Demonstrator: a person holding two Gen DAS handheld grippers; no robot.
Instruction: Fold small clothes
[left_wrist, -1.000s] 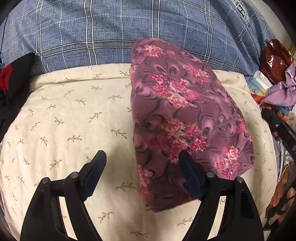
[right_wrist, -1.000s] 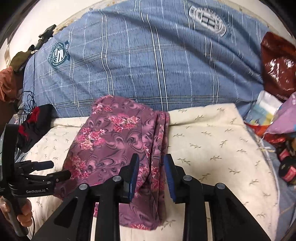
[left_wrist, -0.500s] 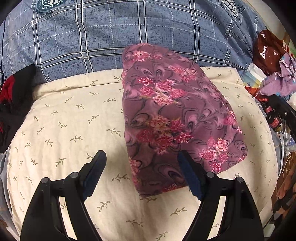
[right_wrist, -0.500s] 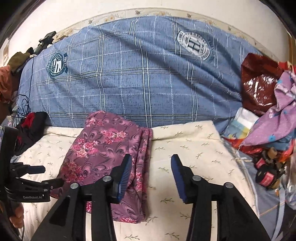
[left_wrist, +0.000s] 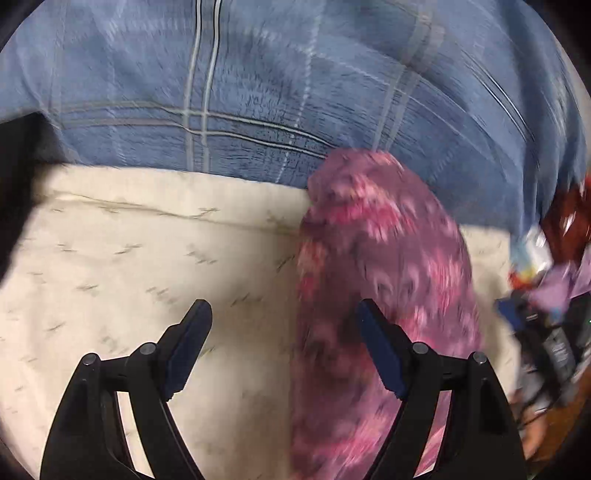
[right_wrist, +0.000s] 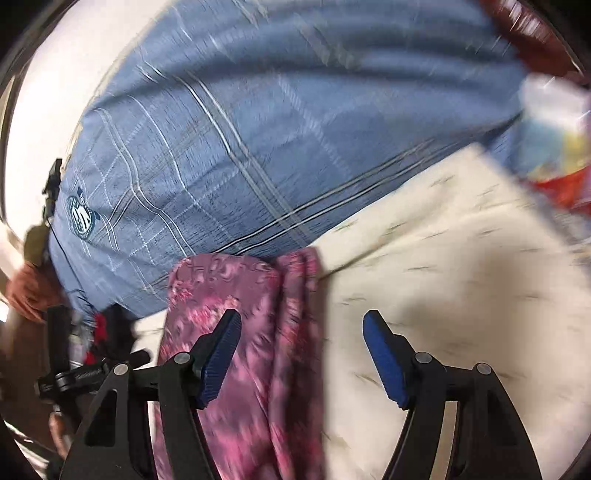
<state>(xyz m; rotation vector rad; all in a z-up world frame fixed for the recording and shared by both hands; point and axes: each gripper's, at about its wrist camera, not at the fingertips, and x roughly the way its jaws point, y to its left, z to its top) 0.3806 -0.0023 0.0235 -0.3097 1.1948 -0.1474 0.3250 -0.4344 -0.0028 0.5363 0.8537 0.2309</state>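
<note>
Blue plaid blanket (left_wrist: 258, 85) along the far edge of the cream sheet (left_wrist: 122, 266). Folded purple floral garment (left_wrist: 384, 266) lies on the sheet, its far end touching the blanket. Left gripper (left_wrist: 283, 345) and right gripper (right_wrist: 302, 352): jaws spread wide, holding nothing. Both views are motion-blurred.

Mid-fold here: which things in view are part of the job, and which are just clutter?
Job: purple floral garment, left gripper, right gripper, both open.
Lying about: blue plaid blanket, cream sheet, clutter pile, black-and-red cloth.
</note>
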